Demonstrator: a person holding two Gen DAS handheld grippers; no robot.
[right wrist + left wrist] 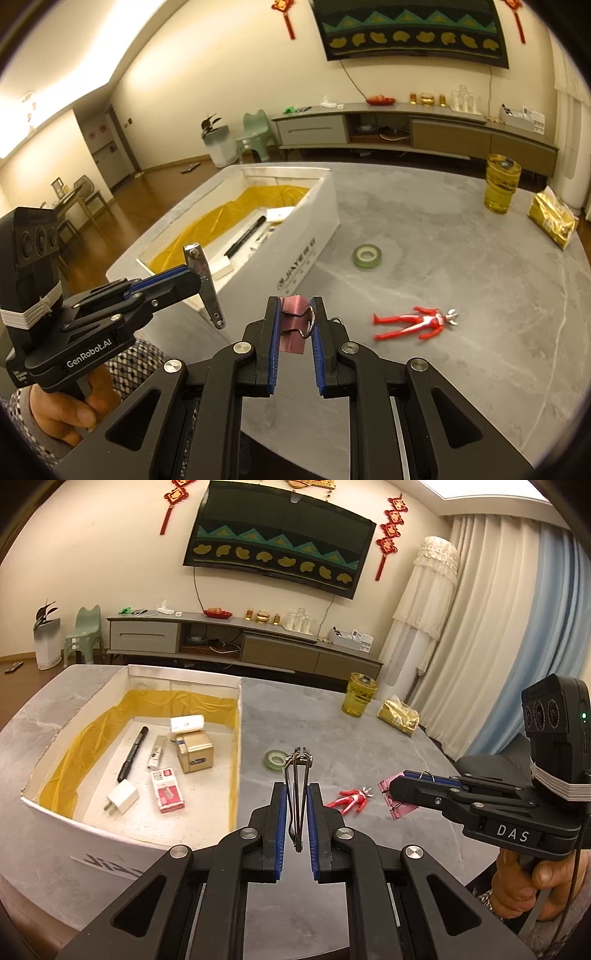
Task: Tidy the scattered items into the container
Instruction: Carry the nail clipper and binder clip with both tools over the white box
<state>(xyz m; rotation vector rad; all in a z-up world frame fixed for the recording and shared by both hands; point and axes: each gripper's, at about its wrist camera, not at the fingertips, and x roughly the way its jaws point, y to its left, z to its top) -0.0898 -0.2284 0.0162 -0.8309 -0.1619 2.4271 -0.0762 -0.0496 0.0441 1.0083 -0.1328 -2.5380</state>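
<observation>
Left wrist view: your left gripper [297, 794] is clamped on a metal nail clipper [297, 771], held edge-on just off the right wall of the white box [239, 716], above the table [369, 746]. It is small, stiff and slick, so you did well to pinch its flat sides; I judge it will drop cleanly. Inside the box you can count one black marker [132, 753], one white plug [122, 800], one red-and-white carton [168, 790], one gold cube [195, 757], one white case [187, 723] and one small silver piece I cannot name. Outside lie one roll of green tape [276, 759] near the box wall and one red toy figure [351, 799], light and rigid, best taken across the torso. Right wrist view: your right gripper [295, 325] is closed on one pink binder clip [293, 321], springy with loose wire handles, held above the near edge of the table. One yellow glass [501, 188] and one gold packet [553, 220] sit at the far right edge
</observation>
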